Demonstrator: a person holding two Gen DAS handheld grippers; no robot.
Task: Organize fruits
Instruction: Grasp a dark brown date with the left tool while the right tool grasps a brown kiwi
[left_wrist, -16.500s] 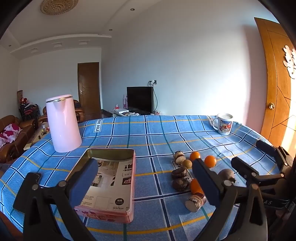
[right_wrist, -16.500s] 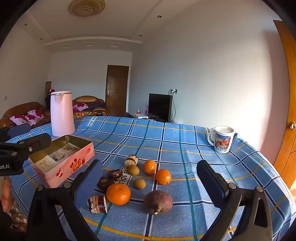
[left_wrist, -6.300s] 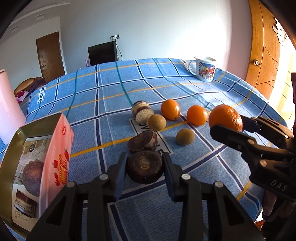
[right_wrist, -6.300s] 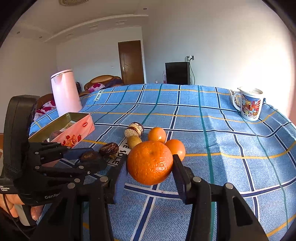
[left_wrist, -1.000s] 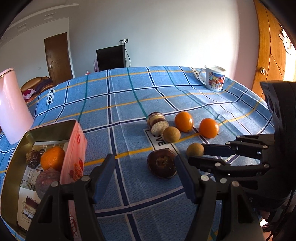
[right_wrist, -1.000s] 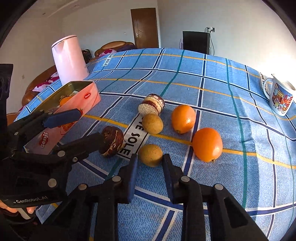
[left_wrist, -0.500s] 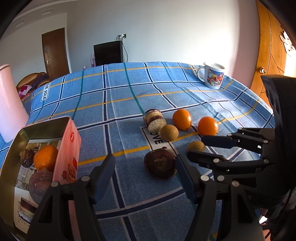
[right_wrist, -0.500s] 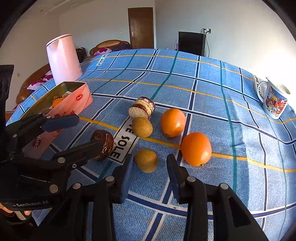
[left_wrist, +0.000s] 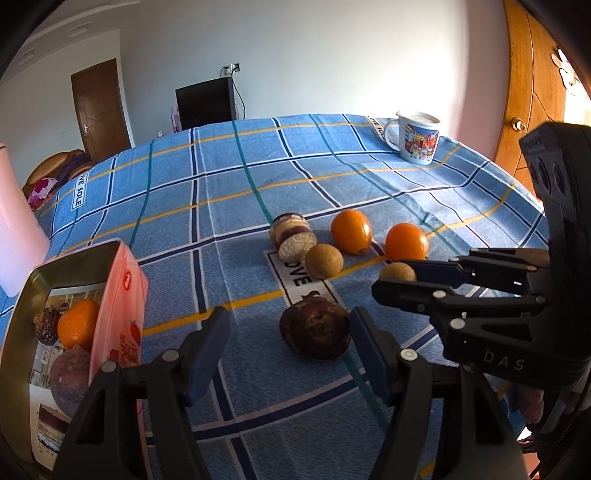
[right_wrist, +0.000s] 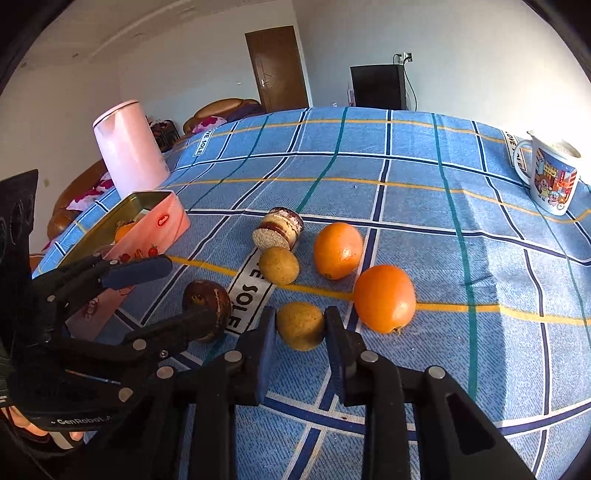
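A small brown fruit (right_wrist: 301, 325) lies on the blue checked cloth. My right gripper (right_wrist: 300, 315) is closing on it, and both pads press its sides. A dark brown round fruit (left_wrist: 316, 334) sits between the fingers of my left gripper (left_wrist: 288, 343), which is open, with a gap on the fruit's left side. Two oranges (right_wrist: 338, 251) (right_wrist: 384, 297) and a second small brown fruit (right_wrist: 279, 265) lie just beyond. The pink tin (left_wrist: 74, 258) at the left holds an orange (left_wrist: 77, 325), a purple fruit (left_wrist: 70, 373) and a dark piece.
A layered cake roll (right_wrist: 279, 229) lies on its side behind the fruits. A pink kettle (right_wrist: 127, 147) stands behind the tin. A printed mug (right_wrist: 552, 177) is at the far right of the table. The two grippers stand close side by side.
The right gripper's jaws widened around the small brown fruit half a second ago and have now closed onto it. The left gripper stays around the dark fruit.
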